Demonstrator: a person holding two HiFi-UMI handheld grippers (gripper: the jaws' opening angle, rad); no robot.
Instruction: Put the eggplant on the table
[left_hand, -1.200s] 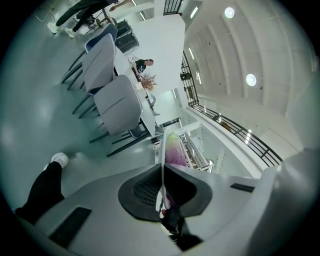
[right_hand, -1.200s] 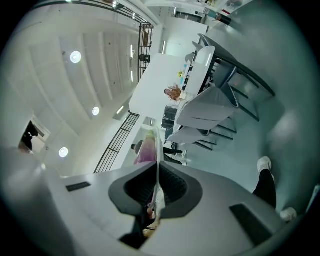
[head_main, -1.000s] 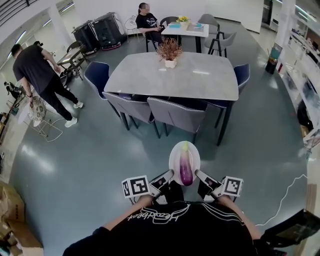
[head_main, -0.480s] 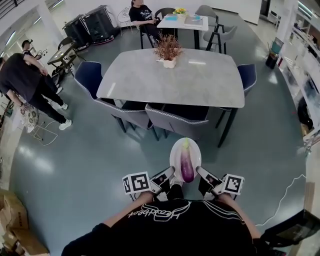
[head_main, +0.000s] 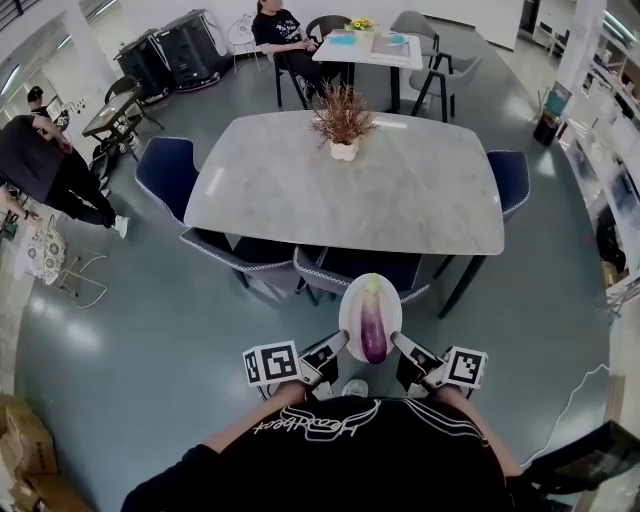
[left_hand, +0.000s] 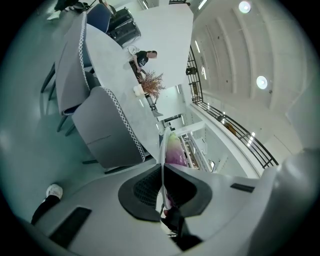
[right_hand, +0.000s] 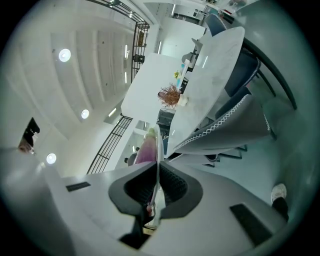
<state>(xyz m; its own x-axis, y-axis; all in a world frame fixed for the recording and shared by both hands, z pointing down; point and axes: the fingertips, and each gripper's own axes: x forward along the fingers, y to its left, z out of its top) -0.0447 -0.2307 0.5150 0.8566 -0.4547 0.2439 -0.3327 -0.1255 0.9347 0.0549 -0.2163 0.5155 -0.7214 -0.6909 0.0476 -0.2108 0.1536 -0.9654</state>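
A purple eggplant (head_main: 373, 325) with a pale green stem end lies lengthwise on a white plate (head_main: 350, 310), held in front of the person's chest. My left gripper (head_main: 340, 345) is shut on the plate's near left rim, and my right gripper (head_main: 397, 345) is shut on its near right rim. In the left gripper view the plate (left_hand: 163, 145) runs edge-on between the jaws, with the eggplant (left_hand: 175, 152) beyond it. The right gripper view shows the same plate (right_hand: 158, 145) and eggplant (right_hand: 146, 150). The grey dining table (head_main: 420, 200) stands just ahead.
Grey chairs (head_main: 350, 270) are tucked in at the table's near side, blue ones (head_main: 165, 170) at its ends. A potted dry plant (head_main: 342, 120) stands on the table's far middle. A person (head_main: 45, 165) walks at the left; another sits at a far small table (head_main: 365, 48).
The table and chairs have drawn closer and now sit lower in the head view. Both grippers keep the plate and eggplant in the same hold. The person at left has shifted towards the edge.
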